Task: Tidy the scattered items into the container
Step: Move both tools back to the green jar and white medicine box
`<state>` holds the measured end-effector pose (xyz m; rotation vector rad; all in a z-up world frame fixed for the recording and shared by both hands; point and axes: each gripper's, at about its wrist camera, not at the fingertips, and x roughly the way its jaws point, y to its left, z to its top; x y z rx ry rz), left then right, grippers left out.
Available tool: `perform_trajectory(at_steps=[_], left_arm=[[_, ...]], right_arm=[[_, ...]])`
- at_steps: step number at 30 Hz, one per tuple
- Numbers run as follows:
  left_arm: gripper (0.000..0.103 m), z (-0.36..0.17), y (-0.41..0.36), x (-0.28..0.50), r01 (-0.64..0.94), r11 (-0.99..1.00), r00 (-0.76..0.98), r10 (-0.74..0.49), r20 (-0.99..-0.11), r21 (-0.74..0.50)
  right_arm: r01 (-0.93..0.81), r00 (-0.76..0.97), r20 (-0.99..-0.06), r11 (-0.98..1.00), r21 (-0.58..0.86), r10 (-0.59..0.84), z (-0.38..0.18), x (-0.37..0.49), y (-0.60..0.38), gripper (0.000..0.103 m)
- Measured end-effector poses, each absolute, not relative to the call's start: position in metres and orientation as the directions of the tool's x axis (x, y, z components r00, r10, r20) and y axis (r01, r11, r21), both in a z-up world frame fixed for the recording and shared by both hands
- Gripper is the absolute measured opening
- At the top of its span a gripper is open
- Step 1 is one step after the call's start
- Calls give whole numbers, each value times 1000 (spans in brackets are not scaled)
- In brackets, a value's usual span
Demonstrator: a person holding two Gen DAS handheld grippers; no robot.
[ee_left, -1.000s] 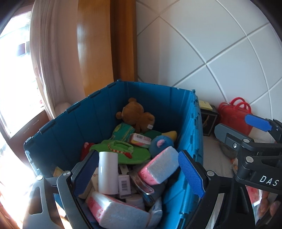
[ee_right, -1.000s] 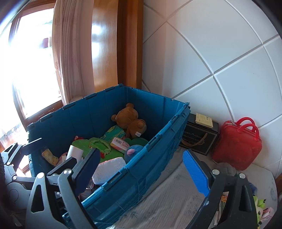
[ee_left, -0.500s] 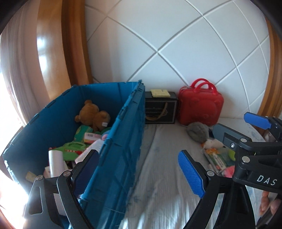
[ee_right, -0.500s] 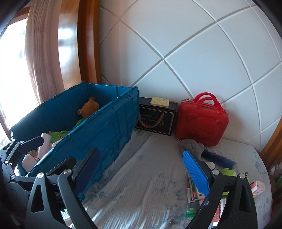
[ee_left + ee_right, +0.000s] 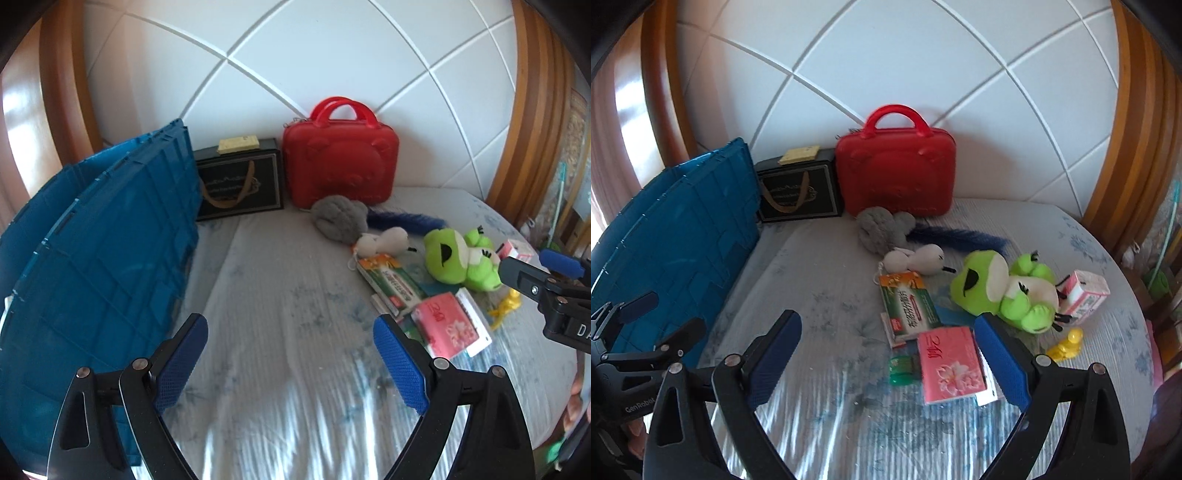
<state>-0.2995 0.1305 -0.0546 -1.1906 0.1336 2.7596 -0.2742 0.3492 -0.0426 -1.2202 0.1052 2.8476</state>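
The blue crate [image 5: 99, 240] stands at the left on the bed; it also shows in the right wrist view [image 5: 672, 225]. Scattered items lie to the right: a green frog plush [image 5: 1004, 288], a pink tissue pack [image 5: 951, 363], a green-orange box [image 5: 907, 301], a white plush [image 5: 919, 258], a grey plush [image 5: 882, 229], a pink carton [image 5: 1084, 295], a yellow toy [image 5: 1067, 343] and a small green object [image 5: 903, 369]. My left gripper [image 5: 290, 360] is open and empty above the sheet. My right gripper [image 5: 886, 360] is open and empty, just short of the tissue pack.
A red bear-faced case [image 5: 895, 173] and a black box with a strap [image 5: 798, 194] stand against the white padded headboard [image 5: 886, 66]. A blue feathery item [image 5: 960, 236] lies behind the plushes. Wooden frame posts flank both sides.
Both grippers have swung right, away from above the crate's contents, and now face the scattered items on the bed. Both stay open and empty.
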Motion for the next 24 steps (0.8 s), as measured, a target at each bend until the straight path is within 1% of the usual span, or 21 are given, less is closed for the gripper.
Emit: perform_trajectory(at_steps=[5, 8, 10, 14, 15, 16, 17, 18, 21, 23, 24], left_arm=[[91, -98, 166, -304, -202, -979, -620, 108, -778, 25], [85, -124, 190, -308, -239, -970, -581, 114, -806, 35], [78, -143, 206, -311, -260, -965, -544, 117, -831, 35], [75, -172, 232, -319, -290, -957, -484, 119, -867, 30], [74, -177, 239, -321, -296, -955, -472, 119, -874, 29], [73, -183, 245, -323, -301, -953, -462, 119, -879, 29], [73, -187, 251, -325, -306, -952, -455, 118, -883, 30], [73, -191, 257, -327, -311, -950, -447, 118, -887, 31], [68, -203, 274, -335, -325, -945, -424, 114, -898, 33], [67, -212, 282, -341, -326, -945, -404, 115, -907, 25], [66, -216, 285, -344, -325, -946, -394, 113, -912, 23]], right_arm=[[-169, -594, -803, -984, 51, 60, -101, -262, 409, 96], [-211, -548, -835, -975, 69, 59, -131, -256, 434, 96], [-229, -524, -850, -971, 74, 59, -147, -252, 448, 96], [-241, -486, -873, -967, 84, 45, -167, -252, 464, 96], [-236, -482, -875, -968, 87, 39, -169, -253, 465, 92], [-231, -479, -877, -968, 93, 31, -170, -254, 465, 84], [-227, -478, -878, -969, 101, 21, -172, -257, 466, 79], [-223, -477, -879, -969, 109, 11, -174, -259, 467, 72], [-217, -468, -884, -969, 117, -2, -180, -270, 473, 69], [-212, -462, -887, -969, 127, -15, -184, -277, 478, 64], [-208, -458, -888, -969, 133, -24, -186, -280, 481, 57]])
